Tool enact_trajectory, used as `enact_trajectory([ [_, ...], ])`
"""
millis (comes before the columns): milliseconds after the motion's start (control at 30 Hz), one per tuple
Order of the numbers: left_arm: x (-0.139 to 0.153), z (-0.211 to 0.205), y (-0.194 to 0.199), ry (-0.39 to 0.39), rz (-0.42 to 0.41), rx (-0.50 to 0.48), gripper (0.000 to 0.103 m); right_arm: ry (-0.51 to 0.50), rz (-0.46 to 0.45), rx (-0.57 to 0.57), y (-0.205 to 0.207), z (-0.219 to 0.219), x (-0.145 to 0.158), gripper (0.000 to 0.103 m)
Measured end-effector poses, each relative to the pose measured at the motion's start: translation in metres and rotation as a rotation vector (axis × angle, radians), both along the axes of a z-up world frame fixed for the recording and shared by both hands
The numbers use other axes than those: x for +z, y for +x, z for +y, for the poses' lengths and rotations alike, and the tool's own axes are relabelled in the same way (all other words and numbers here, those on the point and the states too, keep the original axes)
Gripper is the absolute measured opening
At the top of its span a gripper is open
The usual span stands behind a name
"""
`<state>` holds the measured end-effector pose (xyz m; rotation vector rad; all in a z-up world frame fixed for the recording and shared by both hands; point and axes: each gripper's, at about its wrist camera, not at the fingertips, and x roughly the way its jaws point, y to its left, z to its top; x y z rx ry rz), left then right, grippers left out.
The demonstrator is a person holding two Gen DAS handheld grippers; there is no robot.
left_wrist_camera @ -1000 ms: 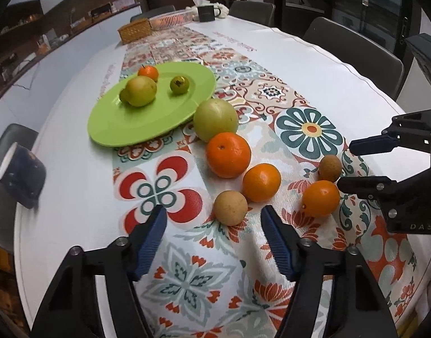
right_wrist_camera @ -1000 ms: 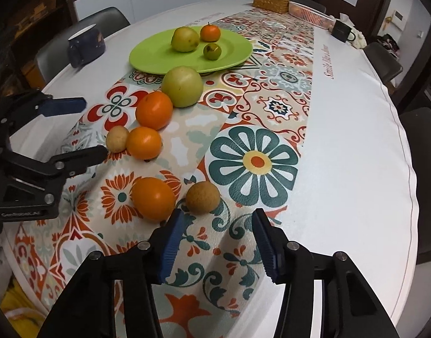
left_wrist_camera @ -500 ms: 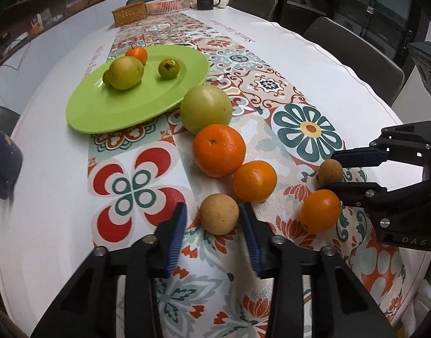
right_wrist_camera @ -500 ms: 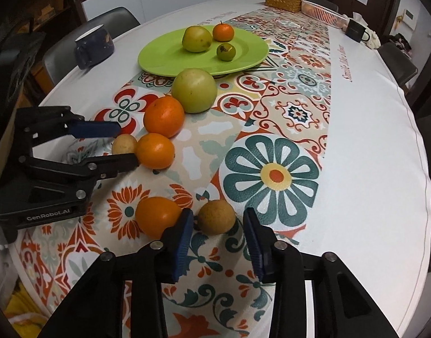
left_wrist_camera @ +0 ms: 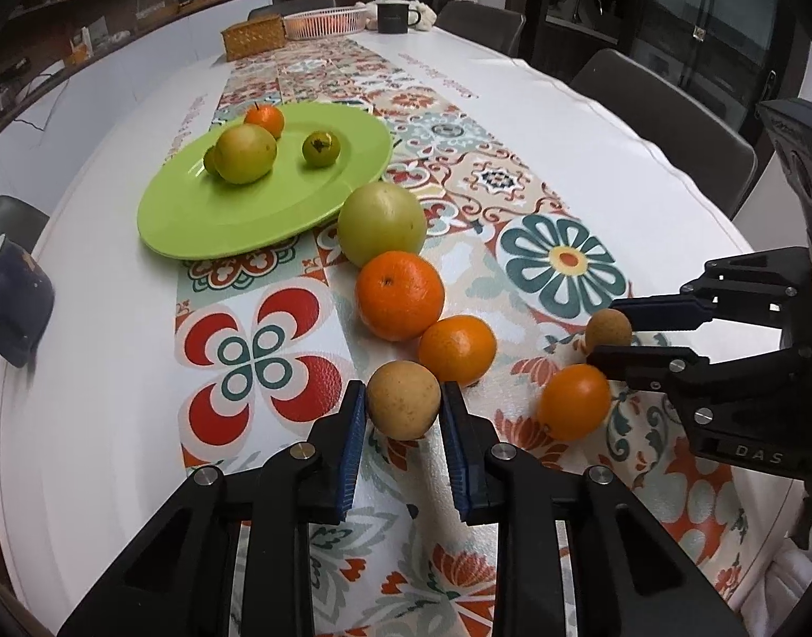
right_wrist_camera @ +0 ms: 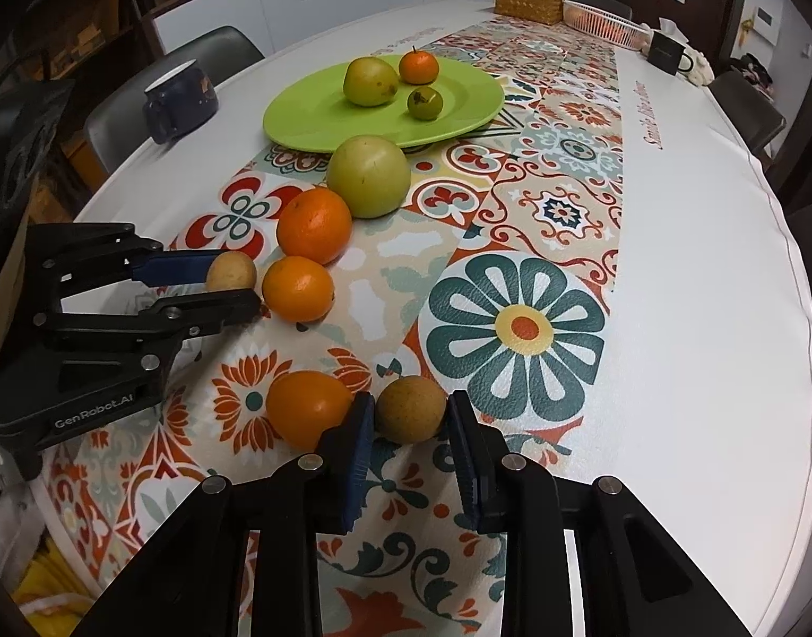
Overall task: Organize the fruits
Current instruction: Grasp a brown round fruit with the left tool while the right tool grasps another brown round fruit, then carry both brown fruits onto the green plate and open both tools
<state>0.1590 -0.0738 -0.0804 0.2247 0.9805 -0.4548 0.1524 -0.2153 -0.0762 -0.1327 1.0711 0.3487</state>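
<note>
Two small round tan-brown fruits sit between my fingers: the left gripper is closed around one, the right gripper around the other, both low over the patterned tablecloth, well short of the lime-green plate. I judge the risks as these: blue pads touch only the fruits' sides, so either may squirt out on lifting. An orange mandarin touches my right finger and may roll. Crossing paths toward the plate could knock the grippers together.
</note>
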Motion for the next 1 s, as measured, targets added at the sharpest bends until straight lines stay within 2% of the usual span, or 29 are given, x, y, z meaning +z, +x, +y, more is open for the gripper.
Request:
enact_trajectory([
  [367,0.028,0.011,-0.014,-0.021,-0.045,0.067,0.028,0.032,-0.078,-0.005,-0.008,0.002,0.027,0.029],
  [633,0.061,0.024,-0.021,-0.033,-0.119,0.115,0.028,0.078,-0.169,0.007,-0.011,0.011,0.060,0.029],
  [1000,0.100,0.038,0.007,-0.017,-0.230,0.151,0.028,0.133,-0.299,0.007,0.018,0.024,0.104,0.029],
])
